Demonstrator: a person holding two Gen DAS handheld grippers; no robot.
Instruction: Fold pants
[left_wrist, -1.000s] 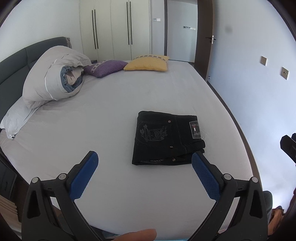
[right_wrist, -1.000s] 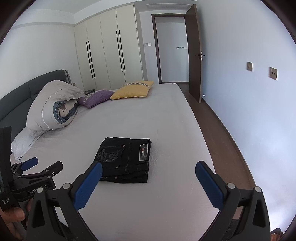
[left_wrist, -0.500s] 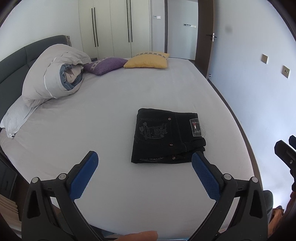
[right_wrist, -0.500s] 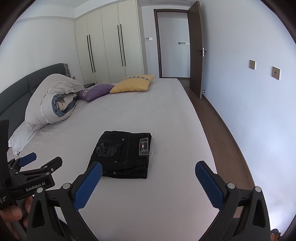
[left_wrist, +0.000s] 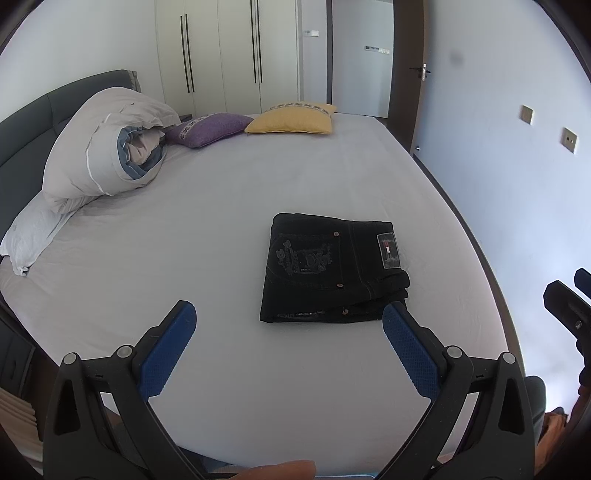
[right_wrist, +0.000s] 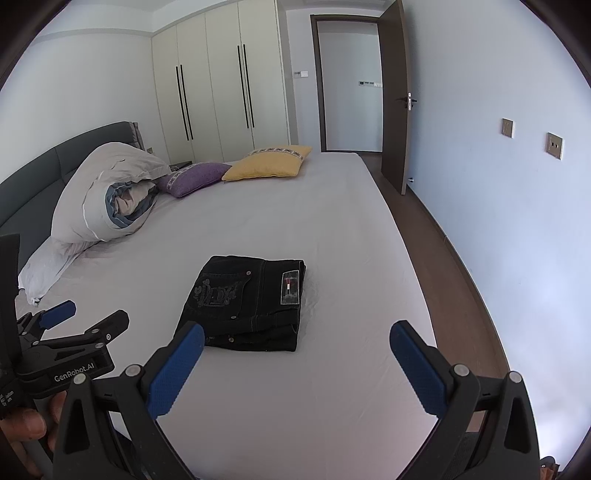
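The black pants (left_wrist: 328, 267) lie folded into a compact rectangle on the white bed sheet (left_wrist: 229, 206), back pocket and label up. They also show in the right wrist view (right_wrist: 247, 301). My left gripper (left_wrist: 288, 347) is open and empty, held above the bed's near edge, short of the pants. My right gripper (right_wrist: 295, 363) is open and empty, also back from the pants. The left gripper shows at the left of the right wrist view (right_wrist: 66, 332).
A rolled duvet (left_wrist: 107, 147) and white pillow (left_wrist: 29, 236) lie at the left by the grey headboard. A purple cushion (left_wrist: 207, 127) and a yellow cushion (left_wrist: 291, 118) lie at the far end. Wall (right_wrist: 517, 221) and floor strip (right_wrist: 436, 258) run along the right.
Both grippers have drawn slightly back and up from the folded pants. The pants have not moved. Both grippers stay open.
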